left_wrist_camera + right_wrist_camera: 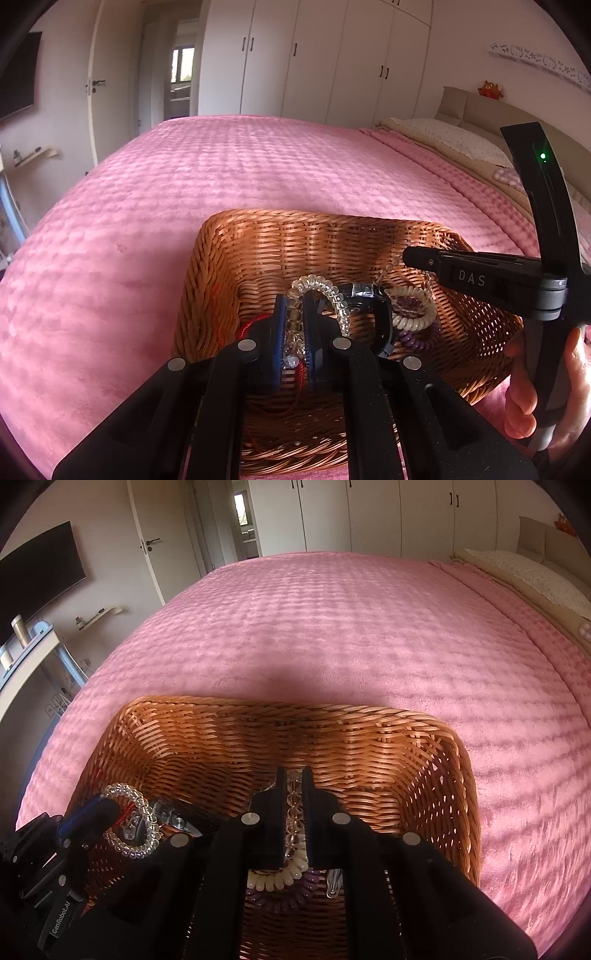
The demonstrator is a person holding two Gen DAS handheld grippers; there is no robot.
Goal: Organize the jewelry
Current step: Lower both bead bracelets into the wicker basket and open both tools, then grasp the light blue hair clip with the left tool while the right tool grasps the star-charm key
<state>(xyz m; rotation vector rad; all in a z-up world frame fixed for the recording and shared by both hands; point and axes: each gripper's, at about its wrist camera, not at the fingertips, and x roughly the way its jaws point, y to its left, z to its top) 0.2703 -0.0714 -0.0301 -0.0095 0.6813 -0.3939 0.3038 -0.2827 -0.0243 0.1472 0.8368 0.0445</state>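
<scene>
A wicker basket (229, 258) stands on the pink bed and holds the jewelry. My left gripper (295, 301) reaches down inside it, its blue pads shut on a clear bead bracelet (325, 291) with a red cord (251, 326) beside it. A black watch (369, 297), a cream spiral band (410, 322) and a purple spiral band (413, 340) lie on the basket floor. My right gripper (293, 771) is also in the basket (369, 746), shut on a strand of clear beads (294, 812) above the cream spiral band (280, 878). The left gripper (110, 806) shows at lower left.
The pink bedspread (221, 166) stretches wide behind the basket. Pillows (450, 138) and a headboard are at the far right. White wardrobes (314, 55) and a door stand beyond the bed. A hand (535, 387) holds the right gripper's handle. A desk edge (29, 653) is at left.
</scene>
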